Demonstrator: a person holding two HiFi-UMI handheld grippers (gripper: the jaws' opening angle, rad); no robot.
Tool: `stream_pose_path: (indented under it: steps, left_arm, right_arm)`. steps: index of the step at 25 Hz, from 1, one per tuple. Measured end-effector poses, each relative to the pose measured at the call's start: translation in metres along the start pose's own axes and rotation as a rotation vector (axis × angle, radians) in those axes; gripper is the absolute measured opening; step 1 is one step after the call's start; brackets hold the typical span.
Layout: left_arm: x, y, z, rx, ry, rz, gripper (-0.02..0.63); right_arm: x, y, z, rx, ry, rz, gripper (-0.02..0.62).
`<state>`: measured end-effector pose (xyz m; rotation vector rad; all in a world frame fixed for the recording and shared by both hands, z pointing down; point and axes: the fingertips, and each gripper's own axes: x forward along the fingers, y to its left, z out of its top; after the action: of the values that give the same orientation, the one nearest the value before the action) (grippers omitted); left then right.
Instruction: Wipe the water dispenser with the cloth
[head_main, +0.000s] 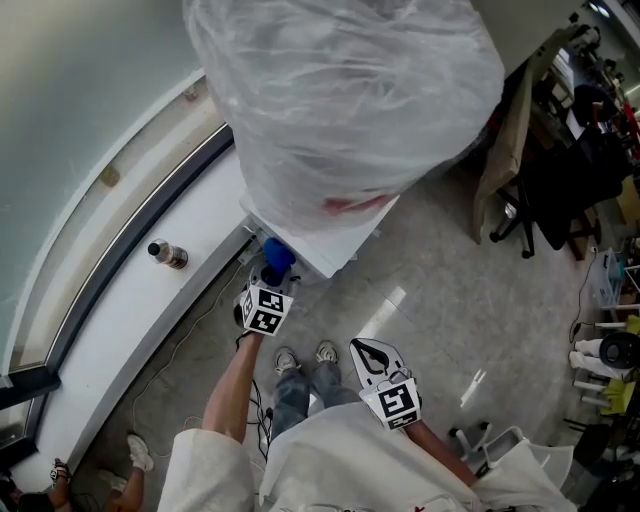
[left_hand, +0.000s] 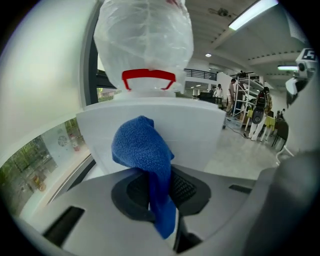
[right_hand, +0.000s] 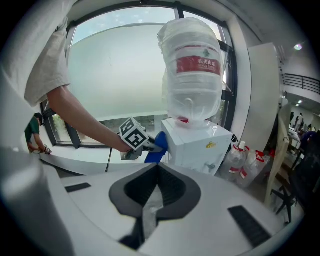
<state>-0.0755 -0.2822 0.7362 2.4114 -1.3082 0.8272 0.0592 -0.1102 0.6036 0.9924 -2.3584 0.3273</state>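
Left tool (left_hand: 161, 197): you're pinching the cloth (left_hand: 141, 145), apparently against the water dispenser (left_hand: 197, 132); press flat. Right tool (right_hand: 156, 192): pressed together.

Open-plan office — curved window wall (head_main: 60, 120), water dispenser (right_hand: 197, 142), office chair (head_main: 545, 195), ceiling strip lights (left_hand: 252, 14)

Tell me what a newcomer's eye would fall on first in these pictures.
First, the plastic-wrapped water bottle on top of the white water dispenser. Next, the blue cloth gripped in the left hand-held gripper, at the dispenser's side. The right hand-held gripper hangs back, shut and empty.
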Motion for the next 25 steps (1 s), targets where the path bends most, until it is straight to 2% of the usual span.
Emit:
stream_pose_path:
  steps: [8,14,20,25]
  left_arm:
    - [-0.012,-0.092,0.013,-0.02,-0.056,-0.101,0.063]
    - [-0.013,-0.126,0.011,-0.037,-0.064,-0.133,0.063]
    - [-0.023,-0.099,-0.004,-0.066,-0.054,-0.082,0.063]
    - [-0.022,-0.024,-0.032,-0.107,0.0,0.033,0.063]
  right_arm:
    - [-0.012,0.003,-0.011,0.015,0.001,-0.008,0.015]
    - [-0.024,0.0,-0.019,0.023,-0.002,-0.019,0.014]
    - [-0.028,-0.005,-0.023,0.029,0.002,-0.021,0.015]
    - [-0.021,-0.007,-0.025,0.027,0.016,-0.013,0.014]
